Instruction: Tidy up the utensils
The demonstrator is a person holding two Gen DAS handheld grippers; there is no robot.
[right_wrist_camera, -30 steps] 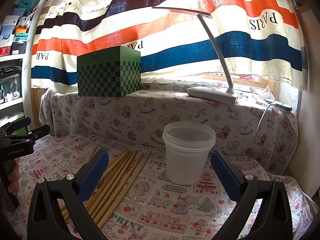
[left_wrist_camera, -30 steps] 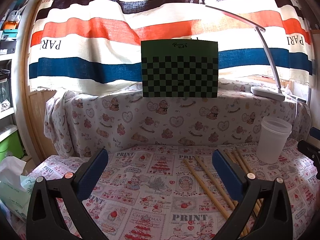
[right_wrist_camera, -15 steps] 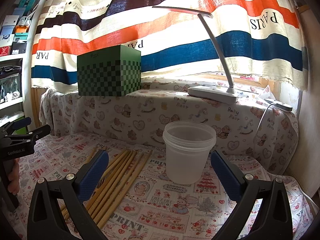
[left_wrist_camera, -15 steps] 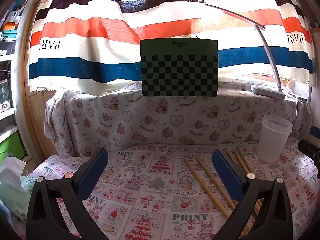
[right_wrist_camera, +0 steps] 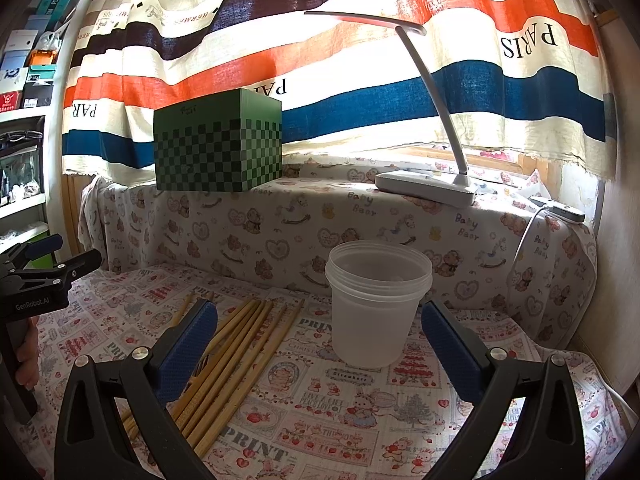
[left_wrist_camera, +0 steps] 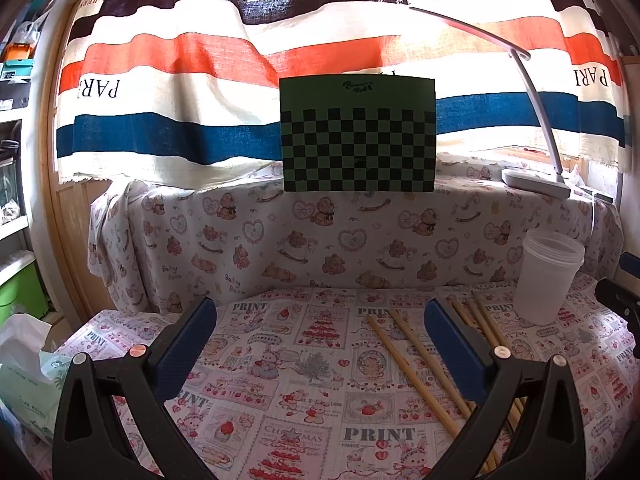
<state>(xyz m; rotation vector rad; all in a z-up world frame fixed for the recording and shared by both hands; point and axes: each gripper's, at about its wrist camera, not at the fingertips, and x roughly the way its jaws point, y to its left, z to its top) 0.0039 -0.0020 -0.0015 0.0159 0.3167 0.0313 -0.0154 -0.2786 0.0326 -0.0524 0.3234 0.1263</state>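
Wooden chopsticks (right_wrist_camera: 240, 348) lie bundled, slanting from lower left toward frame centre, beside the plastic cup (right_wrist_camera: 376, 304); both the left gripper (left_wrist_camera: 320, 340) and the right gripper (right_wrist_camera: 318, 340) gape wide, empty.

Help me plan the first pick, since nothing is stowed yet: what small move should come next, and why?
Probably lower the right hand-held gripper toward the loose bundle of bamboo chopsticks lying flat on the printed cloth. Both it and the left hand-held gripper are open and hold nothing, the translucent plastic tub stands upright and looks empty, and the chopsticks lie beside it.
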